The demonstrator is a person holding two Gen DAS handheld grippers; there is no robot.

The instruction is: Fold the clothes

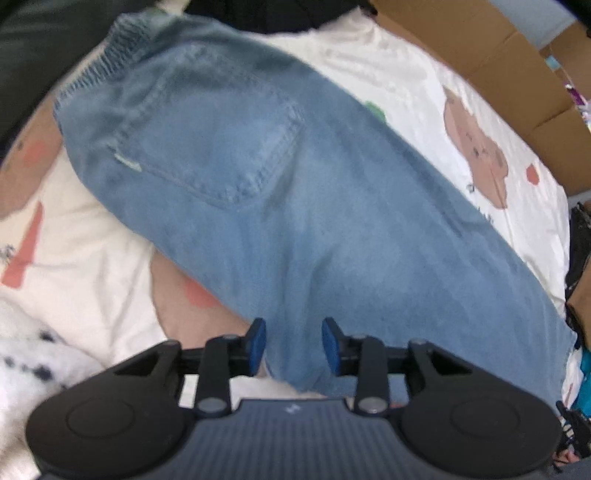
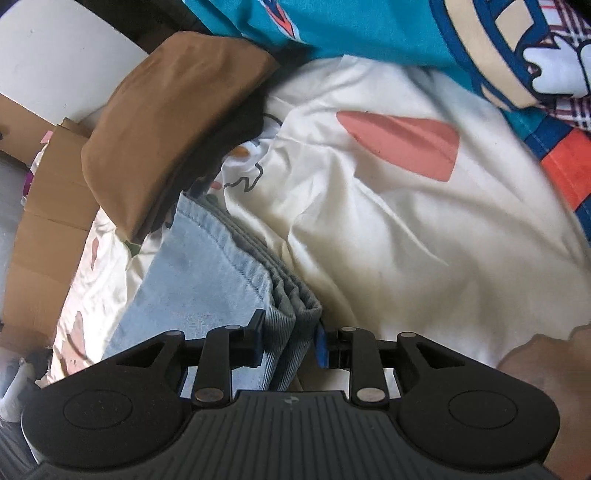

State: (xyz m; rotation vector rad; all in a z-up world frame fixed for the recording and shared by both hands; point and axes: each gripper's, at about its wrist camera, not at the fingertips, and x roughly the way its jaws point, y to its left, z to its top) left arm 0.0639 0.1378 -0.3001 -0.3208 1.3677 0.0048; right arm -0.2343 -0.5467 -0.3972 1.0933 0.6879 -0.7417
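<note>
Through the left wrist camera I see the jeans [image 1: 280,206] spread flat on the cream sheet [image 1: 417,96], a back pocket [image 1: 218,147] facing up and the ribbed waistband [image 1: 107,62] at the far end. My left gripper [image 1: 293,347] hangs over the near frayed hem of the jeans. Its blue pads [image 1: 258,345] stand a little apart with denim lying between them; I see gaps on both sides, so nothing is pinched. A brown cardboard box [image 1: 513,74] sits beyond the jeans past the edge of the sheet, and a white spotted fabric [image 1: 33,354] lies off the near corner of the jeans.

Through the right wrist camera I see the jeans [image 2: 207,273] as a stack of folded layers with stitched hems, lying on the sheet [image 2: 399,236]. My right gripper [image 2: 288,343] straddles the thick folded edge. One pad [image 2: 256,341] sits against the denim, the other stands just off it, so the jaws are partly parted and the grip looks slack. A folded brown cloth [image 2: 162,122] lies just beyond the jeans, over a dark layer. A teal printed fabric [image 2: 369,26] runs along the far side of the sheet, well apart from the jeans.
</note>
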